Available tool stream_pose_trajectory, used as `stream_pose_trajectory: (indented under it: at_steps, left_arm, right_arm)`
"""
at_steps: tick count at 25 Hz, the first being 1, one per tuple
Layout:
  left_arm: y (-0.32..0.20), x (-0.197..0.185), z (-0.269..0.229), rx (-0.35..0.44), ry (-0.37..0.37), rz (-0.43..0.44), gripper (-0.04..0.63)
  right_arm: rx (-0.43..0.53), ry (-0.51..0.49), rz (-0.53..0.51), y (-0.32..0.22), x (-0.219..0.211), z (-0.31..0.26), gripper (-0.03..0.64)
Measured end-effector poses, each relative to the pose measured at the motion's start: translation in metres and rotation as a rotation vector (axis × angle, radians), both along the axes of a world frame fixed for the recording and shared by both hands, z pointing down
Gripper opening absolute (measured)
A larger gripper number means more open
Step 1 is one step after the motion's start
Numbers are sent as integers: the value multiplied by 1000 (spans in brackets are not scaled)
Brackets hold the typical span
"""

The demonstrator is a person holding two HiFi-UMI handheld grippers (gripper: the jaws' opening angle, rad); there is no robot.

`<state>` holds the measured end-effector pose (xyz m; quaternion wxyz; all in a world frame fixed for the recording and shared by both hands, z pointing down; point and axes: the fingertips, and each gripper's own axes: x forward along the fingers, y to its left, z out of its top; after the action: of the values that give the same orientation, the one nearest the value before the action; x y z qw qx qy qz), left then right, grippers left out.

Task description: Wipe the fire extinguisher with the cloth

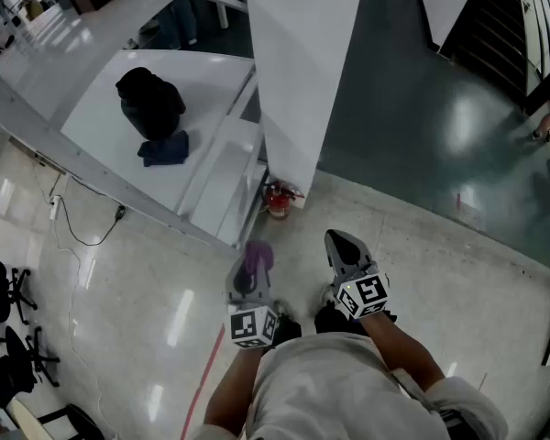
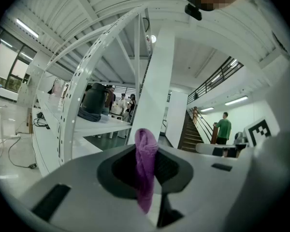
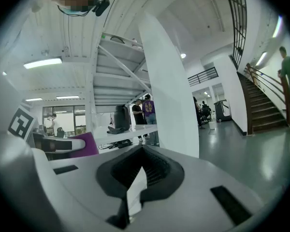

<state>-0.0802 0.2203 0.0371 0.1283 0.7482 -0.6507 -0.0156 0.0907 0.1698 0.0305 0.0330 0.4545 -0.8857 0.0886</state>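
Reaching forward almost level in the head view, both arms hold the left gripper (image 1: pixel 247 271) and right gripper (image 1: pixel 341 244) side by side. The red fire extinguisher (image 1: pixel 277 198) stands on the floor ahead, at the white column's (image 1: pixel 302 81) foot. The left gripper view shows the jaws clamped on a purple cloth (image 2: pixel 146 168). The right gripper view shows the jaws pressed together, empty.

**Cloth** (image 2: pixel 146 149): purple, soft knitted-looking fabric, matt, bunched in the left gripper (image 2: pixel 147 170).

**Left gripper, right gripper** (image 3: pixel 141 173): smooth grey plastic shells, matt; ribbed black inner faces.

**Fire extinguisher** (image 1: pixel 277 198), twelve o'clock from the grippers: red body, finish too small to judge.

**Floor** (image 1: pixel 137 319): pale, polished, glossy with streaks of reflected light; toward two o'clock it is dark with a dull sheen.

**Surface** (image 1: pixel 101 131), ten o'clock: white, smooth, matt.

**Bag** (image 1: pixel 149 102) on it: black, matt, fabric-like.
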Motion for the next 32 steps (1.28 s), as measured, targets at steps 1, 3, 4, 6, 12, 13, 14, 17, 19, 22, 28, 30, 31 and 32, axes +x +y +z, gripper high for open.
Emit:
stream_pose_trajectory:
  at_steps: [1, 3, 4, 6, 12, 13, 14, 17, 19, 22, 28, 30, 31, 32]
  left_arm:
    - [0, -2, -1, 2, 1, 4, 63]
    - [1, -6, -1, 6, -2, 11, 63]
    - [0, -9, -1, 7, -5, 14, 63]
    - [1, -14, 1, 8, -7, 20, 63]
    - [0, -29, 10, 3, 4, 45, 63]
    - [-1, -30, 12, 5, 1, 53, 63]
    - [-2, -31, 13, 8, -2, 59, 63]
    - [-5, -31, 14, 33, 5, 57, 63]
    - [-7, -30, 16, 42, 5, 49, 63]
    - [-15, -29, 28, 27, -13, 30, 63]
    - [-37, -10, 56, 26, -48, 20, 63]
    - [-50, -7, 67, 11, -45, 4, 63]
    - [-58, -7, 73, 2, -45, -7, 63]
    - [-68, -8, 81, -6, -43, -20, 63]
  right_arm:
    - [2, 1, 3, 0, -2, -1, 12]
    - [6, 2, 10, -1, -7, -1, 12]
    - [7, 1, 13, -1, -10, -1, 12]
    - [8, 4, 19, 0, -14, 1, 12]
    - [5, 9, 62, 3, -21, 8, 12]
    - [4, 1, 68, 3, -21, 8, 12]
    - [3, -10, 73, 2, -21, 9, 12]
    - [1, -19, 78, -1, -19, 10, 12]
    - [2, -15, 75, -5, -16, 14, 12]
    - [2, -11, 58, -19, -13, 23, 12]
    - [4, 5, -4, -62, 6, 46, 12]
    - [7, 2, -30, -78, 8, 55, 12]
    - [9, -1, -44, -86, 7, 61, 12]
    - [10, -5, -56, -95, 5, 68, 12]
